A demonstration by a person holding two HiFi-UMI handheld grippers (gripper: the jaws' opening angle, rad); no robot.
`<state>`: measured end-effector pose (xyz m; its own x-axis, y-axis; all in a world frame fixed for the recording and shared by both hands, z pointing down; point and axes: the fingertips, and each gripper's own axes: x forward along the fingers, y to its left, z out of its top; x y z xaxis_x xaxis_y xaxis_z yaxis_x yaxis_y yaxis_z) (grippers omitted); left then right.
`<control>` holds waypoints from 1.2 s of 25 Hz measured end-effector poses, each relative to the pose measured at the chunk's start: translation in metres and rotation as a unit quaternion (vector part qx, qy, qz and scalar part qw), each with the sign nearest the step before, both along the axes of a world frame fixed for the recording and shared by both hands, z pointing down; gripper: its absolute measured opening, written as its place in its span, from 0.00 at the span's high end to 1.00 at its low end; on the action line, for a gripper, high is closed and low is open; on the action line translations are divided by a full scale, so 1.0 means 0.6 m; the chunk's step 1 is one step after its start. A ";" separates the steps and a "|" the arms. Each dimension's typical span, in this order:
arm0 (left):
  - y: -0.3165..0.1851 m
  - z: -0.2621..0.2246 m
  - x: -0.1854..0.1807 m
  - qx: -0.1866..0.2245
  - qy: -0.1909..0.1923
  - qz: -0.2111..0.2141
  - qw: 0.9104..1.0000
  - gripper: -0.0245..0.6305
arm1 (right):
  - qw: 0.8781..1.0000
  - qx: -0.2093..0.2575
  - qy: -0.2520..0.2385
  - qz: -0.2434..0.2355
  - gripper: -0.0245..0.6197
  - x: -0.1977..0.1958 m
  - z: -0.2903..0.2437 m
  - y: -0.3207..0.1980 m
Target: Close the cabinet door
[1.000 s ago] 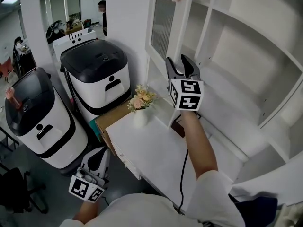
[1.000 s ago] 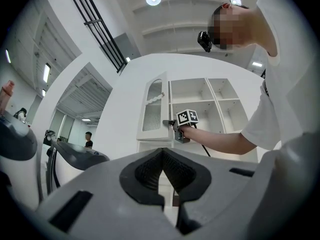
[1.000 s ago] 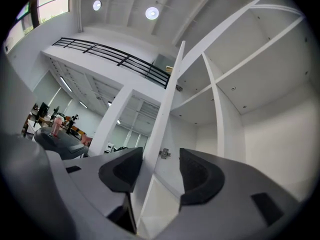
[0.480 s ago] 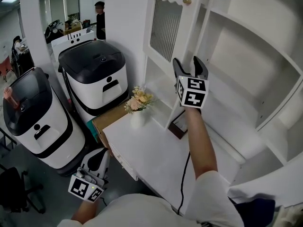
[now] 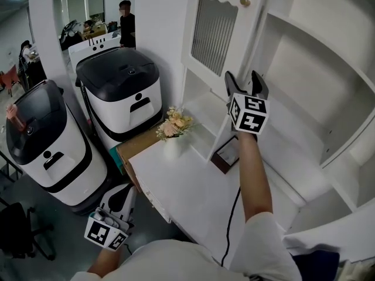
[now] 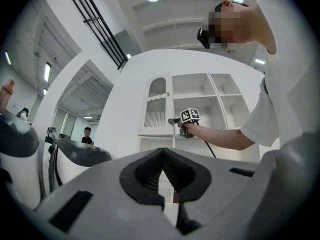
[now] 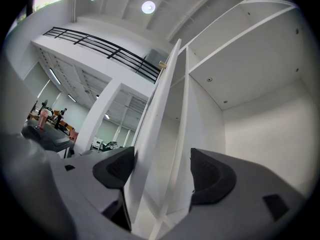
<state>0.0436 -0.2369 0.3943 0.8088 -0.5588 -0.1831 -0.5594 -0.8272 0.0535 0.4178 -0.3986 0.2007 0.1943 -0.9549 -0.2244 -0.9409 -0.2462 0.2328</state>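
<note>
Two grippers are in view, but only the right one is at the task. The right gripper [image 5: 244, 76] is at the free edge of the door [image 5: 214, 37], below the knob [image 5: 244, 2]. Its jaws have just been opening and now stand wide, with the door's edge between them but not pinched. I judge that this lets the door be pushed rather than held. The door stands partly open, at an angle to the cabinet [image 5: 310, 75], so closing is not yet done. The left gripper [image 5: 122, 195] hangs low beside the table [image 5: 187, 186], jaws pressed together on nothing, probably to keep out of the way.
</note>
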 end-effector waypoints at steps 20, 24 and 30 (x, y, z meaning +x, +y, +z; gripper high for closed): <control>-0.010 0.012 0.023 -0.012 -0.010 -0.016 1.000 0.96 | 0.999 -0.006 -0.024 0.022 0.45 0.058 0.005 -0.028; -0.008 0.010 0.006 -0.012 -0.007 -0.027 1.000 0.96 | 0.999 -0.006 -0.018 0.034 0.46 0.057 0.006 -0.030; 0.003 0.003 -0.035 -0.007 -0.003 -0.048 0.999 0.96 | 0.999 -0.003 -0.029 0.044 0.46 0.060 0.006 -0.028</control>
<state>0.0228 -0.2351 0.3960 0.7528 -0.6359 -0.1700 -0.6360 -0.7693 0.0613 0.4537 -0.4155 0.2044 0.2906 -0.9346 -0.2053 -0.9274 -0.3279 0.1798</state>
